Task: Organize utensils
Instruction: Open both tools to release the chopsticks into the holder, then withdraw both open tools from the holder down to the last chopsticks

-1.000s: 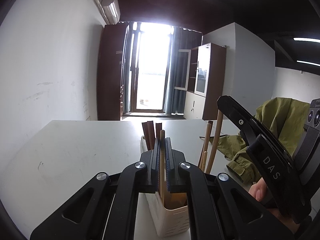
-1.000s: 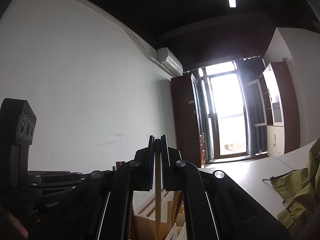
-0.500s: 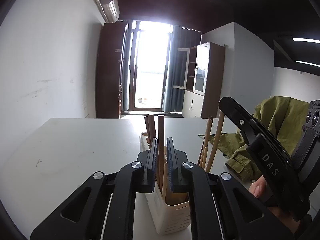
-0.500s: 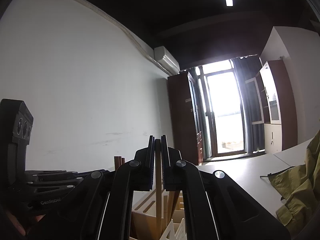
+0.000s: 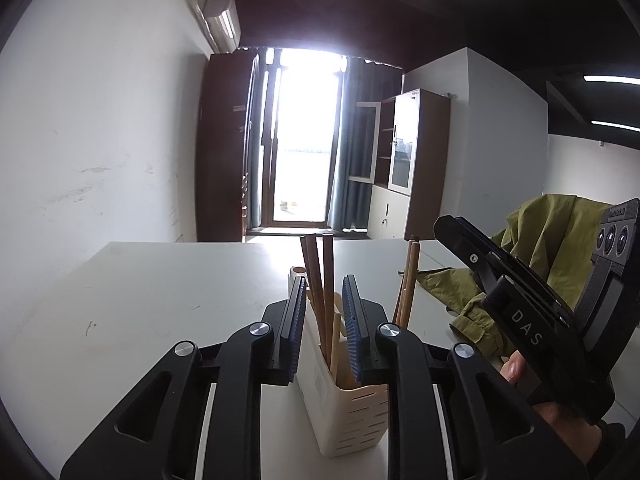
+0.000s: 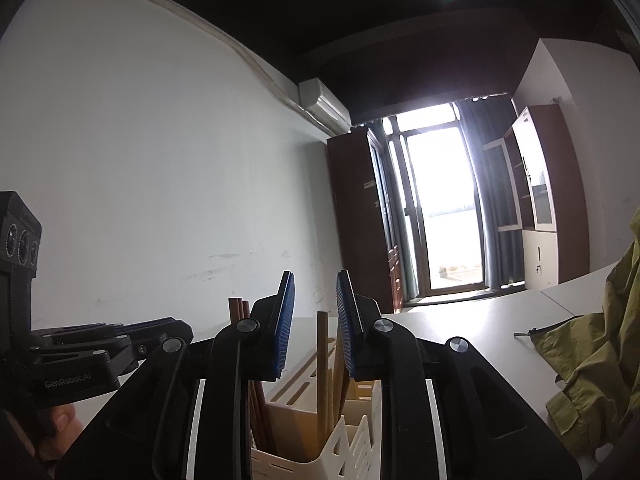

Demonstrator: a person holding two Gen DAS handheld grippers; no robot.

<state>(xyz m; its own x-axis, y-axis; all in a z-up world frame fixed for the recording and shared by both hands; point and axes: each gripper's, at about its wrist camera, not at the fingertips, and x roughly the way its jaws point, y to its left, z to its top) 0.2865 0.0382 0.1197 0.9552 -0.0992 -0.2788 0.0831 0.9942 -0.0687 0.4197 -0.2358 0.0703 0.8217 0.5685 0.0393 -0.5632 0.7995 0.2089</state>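
Between the blue pads of the left tool (image 5: 323, 322): brown chopsticks (image 5: 318, 280) standing upright in a cream slotted holder (image 5: 352, 412), untouched by either pad. Jaws opening, a clear gap on each side of the sticks, nothing gripped. Below and just ahead of that tool, the holder itself, resting on the white tabletop (image 5: 152, 292). To its right, two paler wooden sticks (image 5: 408, 292) leaning in the far side of the holder, beside the right tool (image 6: 316, 326). Jaws of the right tool opening too, with one light wooden stick (image 6: 322, 376) upright in the gap and free of both pads. Probably the same holder (image 6: 304, 408) beneath, divided into compartments. Farther right of both tools, an olive jacket (image 5: 548, 248) heaped on the tabletop.
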